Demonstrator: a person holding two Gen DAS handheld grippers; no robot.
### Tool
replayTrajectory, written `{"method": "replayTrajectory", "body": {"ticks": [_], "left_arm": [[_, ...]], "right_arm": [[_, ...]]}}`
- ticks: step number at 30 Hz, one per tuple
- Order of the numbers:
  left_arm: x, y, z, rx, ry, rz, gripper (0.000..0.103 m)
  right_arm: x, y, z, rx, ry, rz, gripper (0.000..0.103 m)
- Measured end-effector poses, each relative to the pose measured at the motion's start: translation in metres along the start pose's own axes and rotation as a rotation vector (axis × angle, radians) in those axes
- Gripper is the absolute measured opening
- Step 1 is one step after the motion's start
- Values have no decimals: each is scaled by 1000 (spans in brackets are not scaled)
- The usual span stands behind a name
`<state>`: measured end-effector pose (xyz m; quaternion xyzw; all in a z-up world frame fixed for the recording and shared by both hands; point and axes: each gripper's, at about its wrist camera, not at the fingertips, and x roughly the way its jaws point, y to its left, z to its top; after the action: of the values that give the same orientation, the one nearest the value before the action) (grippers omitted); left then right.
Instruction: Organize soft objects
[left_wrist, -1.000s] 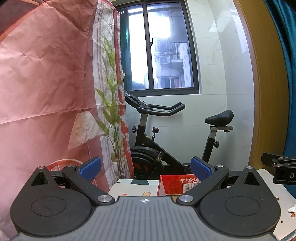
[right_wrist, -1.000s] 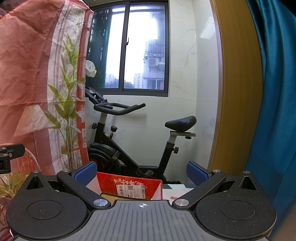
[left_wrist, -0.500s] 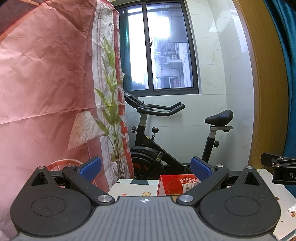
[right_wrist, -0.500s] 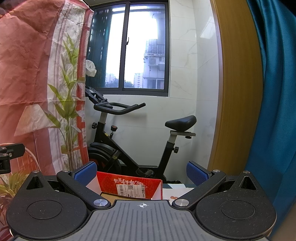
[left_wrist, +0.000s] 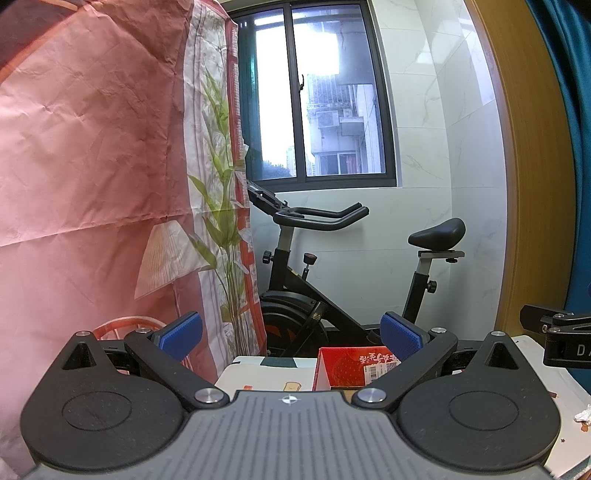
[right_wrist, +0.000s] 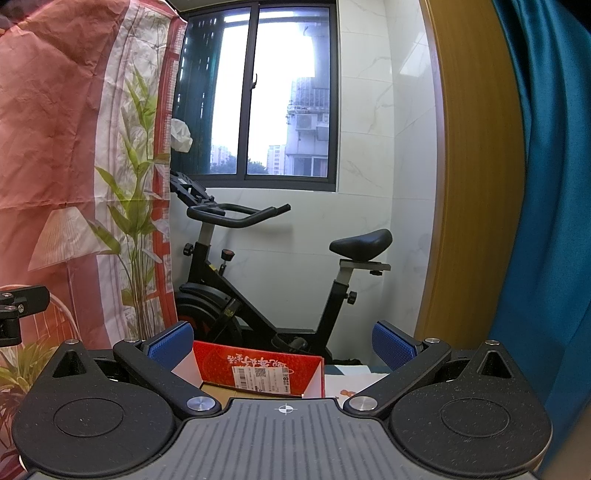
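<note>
A red cardboard box (left_wrist: 352, 367) with a barcode label stands open on the table ahead, its inside hidden; in the right wrist view the same box (right_wrist: 258, 371) sits low between the fingers. My left gripper (left_wrist: 291, 334) is open, blue pads wide apart, nothing between them. My right gripper (right_wrist: 283, 343) is open too and holds nothing. Both are held level above the near table. A small crumpled white scrap (left_wrist: 583, 415) lies at the table's right edge. No other soft object shows.
The table (left_wrist: 266, 376) has a light cover with cartoon prints. A black exercise bike (left_wrist: 332, 280) stands behind it under a window (left_wrist: 314, 96). A pink printed cloth (left_wrist: 92, 166) hangs at left, a teal curtain (right_wrist: 546, 184) and wooden frame at right.
</note>
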<state>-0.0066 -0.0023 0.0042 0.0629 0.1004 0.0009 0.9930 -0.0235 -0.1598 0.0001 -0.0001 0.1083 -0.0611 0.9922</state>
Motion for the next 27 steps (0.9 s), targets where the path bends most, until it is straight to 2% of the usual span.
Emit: {"method": "replayTrajectory", "body": {"ticks": [10,27], "left_arm": [[0,0,0,-1,1,-1,103],[19,2,-13,3,55,11,103]], "right_arm": [[0,0,1,0,0,-1,103],[5,2,-6,11,20,10,103]]}}
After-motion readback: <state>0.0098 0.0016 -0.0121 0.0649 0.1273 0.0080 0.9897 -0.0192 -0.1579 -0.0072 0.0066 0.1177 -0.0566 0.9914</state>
